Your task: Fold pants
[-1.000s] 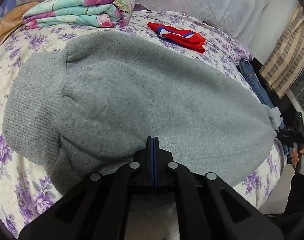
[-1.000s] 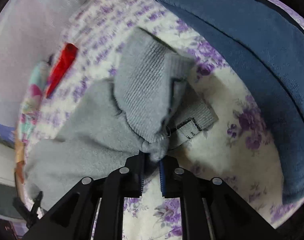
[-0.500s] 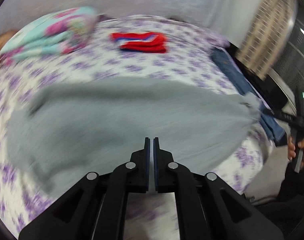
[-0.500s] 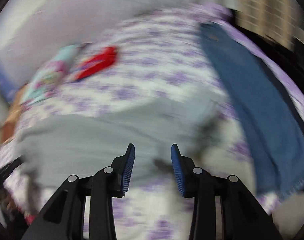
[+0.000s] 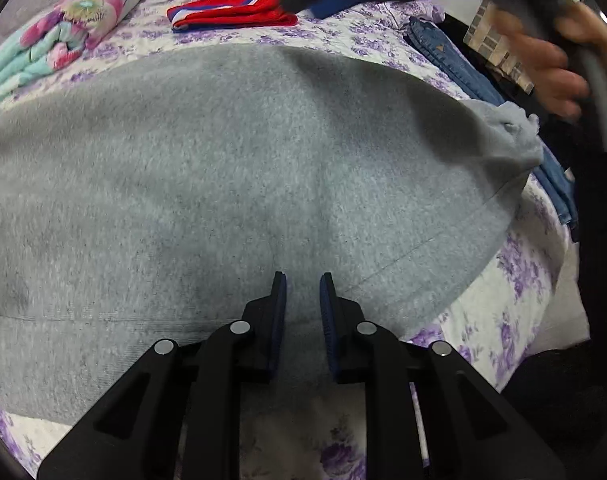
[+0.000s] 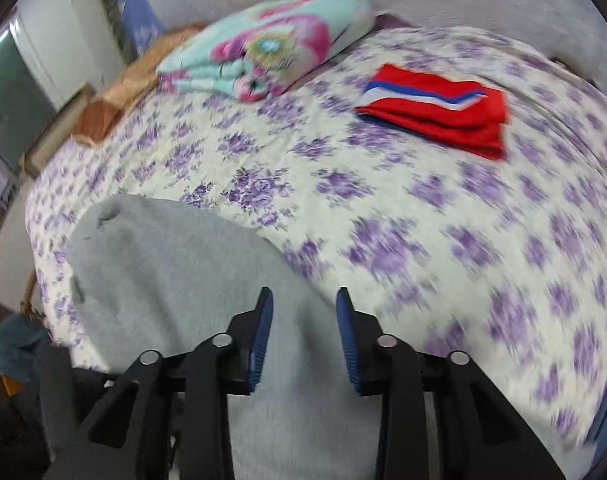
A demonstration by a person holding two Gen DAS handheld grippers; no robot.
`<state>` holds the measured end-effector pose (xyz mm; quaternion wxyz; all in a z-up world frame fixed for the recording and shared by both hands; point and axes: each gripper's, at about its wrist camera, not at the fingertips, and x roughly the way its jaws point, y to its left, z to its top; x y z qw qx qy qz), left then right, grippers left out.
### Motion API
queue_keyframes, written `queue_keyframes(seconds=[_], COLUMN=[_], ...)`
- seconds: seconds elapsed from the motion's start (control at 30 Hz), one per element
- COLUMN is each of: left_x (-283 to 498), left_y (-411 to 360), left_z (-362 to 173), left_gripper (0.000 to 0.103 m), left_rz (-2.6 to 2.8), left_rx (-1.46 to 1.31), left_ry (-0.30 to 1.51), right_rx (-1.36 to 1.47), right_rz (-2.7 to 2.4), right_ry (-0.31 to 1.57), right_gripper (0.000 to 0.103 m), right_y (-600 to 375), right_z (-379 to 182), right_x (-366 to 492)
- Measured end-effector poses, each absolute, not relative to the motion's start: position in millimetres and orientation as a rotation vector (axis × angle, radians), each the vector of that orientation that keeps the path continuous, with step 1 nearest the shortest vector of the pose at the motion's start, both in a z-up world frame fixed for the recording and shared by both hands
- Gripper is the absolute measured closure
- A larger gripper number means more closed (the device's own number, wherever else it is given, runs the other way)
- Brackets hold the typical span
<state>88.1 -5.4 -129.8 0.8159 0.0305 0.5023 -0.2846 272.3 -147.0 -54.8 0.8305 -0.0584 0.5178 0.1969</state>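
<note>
The grey fleece pants lie folded flat on the purple-flowered bedspread and fill most of the left wrist view. My left gripper is open and empty just above the pants' near edge. In the right wrist view the pants stretch away to the left. My right gripper is open and empty over their right part. The right gripper and the hand holding it also show at the top right of the left wrist view.
A folded red garment with blue and white stripes and a folded floral blanket lie at the far side of the bed. Blue jeans lie along the bed's right edge. The bedspread continues to the right.
Both grippers have let go of the pants and opened. The pants now lie flat on the bed. The right gripper has swung up and over towards the far side.
</note>
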Motion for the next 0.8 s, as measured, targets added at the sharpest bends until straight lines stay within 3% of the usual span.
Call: queue_keyframes(seconds=[0.2, 0.33, 0.63, 0.8], left_x=[92.2, 94.4, 98.0, 100.8], left_y=[3.0, 5.0, 5.9, 8.4], left_z=[-132.2, -133.7, -131.5, -132.3], left_gripper=[0.086, 0.086, 0.086, 0.086], left_rz=[-0.664, -0.689, -0.712, -0.722], left_rx=[0.028, 0.024, -0.002, 0.002], left_ry=[1.086, 1.083, 1.08, 1.076], right_rx=[-0.214, -0.278, -0.009, 0.072], right_rz=[0.484, 0.548, 0.631, 0.544], right_ry=[1.238, 1.226, 1.293, 1.22], right_gripper=[0.074, 0.07, 0.068, 0.069], right_y=[-124.7, -114.1, -119.5, -133.5], right_z=[-106.0, -103.7, -100.4, -89.2], right_x=[265.8, 240.9, 288.0, 321.5])
